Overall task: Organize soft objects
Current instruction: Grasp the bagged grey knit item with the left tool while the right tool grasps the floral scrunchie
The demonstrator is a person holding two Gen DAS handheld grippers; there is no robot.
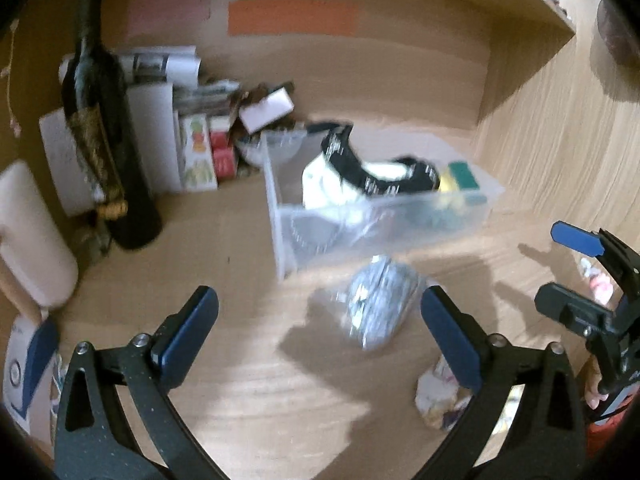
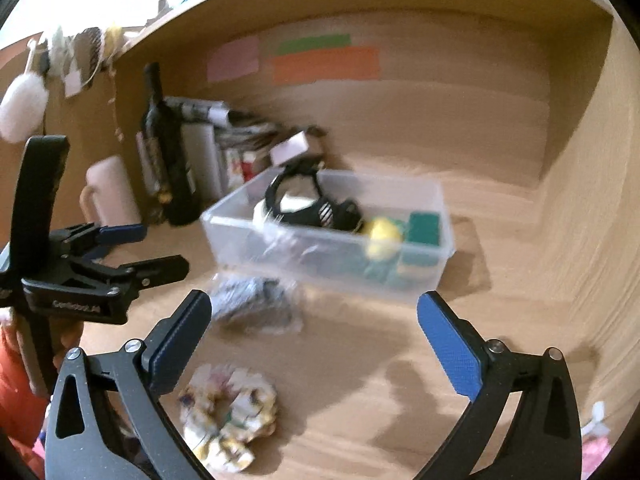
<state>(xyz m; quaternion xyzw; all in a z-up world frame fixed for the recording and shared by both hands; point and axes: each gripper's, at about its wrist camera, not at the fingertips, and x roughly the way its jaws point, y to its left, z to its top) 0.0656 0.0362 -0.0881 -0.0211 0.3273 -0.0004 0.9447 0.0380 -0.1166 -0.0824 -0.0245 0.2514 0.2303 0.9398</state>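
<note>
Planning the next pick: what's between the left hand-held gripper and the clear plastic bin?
In the left wrist view, a grey bundle in clear wrap lies between the open left hand-held gripper and the clear plastic bin; otherwise bare wood.

You see a clear plastic bin [image 2: 424,276] holding a white cloth with a black, white-lettered band [image 1: 352,164], a yellow soft lump [image 2: 384,236] and a green sponge block [image 2: 424,228]. In front lie a grey bundle in clear wrap [image 1: 376,304] and a crumpled white cloth with yellow and purple print [image 2: 228,412]. A dark glass bottle with a gold-patterned label [image 1: 104,148] stands on the light wood desk [image 2: 360,380]. Pink, green and orange paper strips [image 1: 292,16] mark the back wall. Your pads [image 2: 448,344] are blue.
</note>
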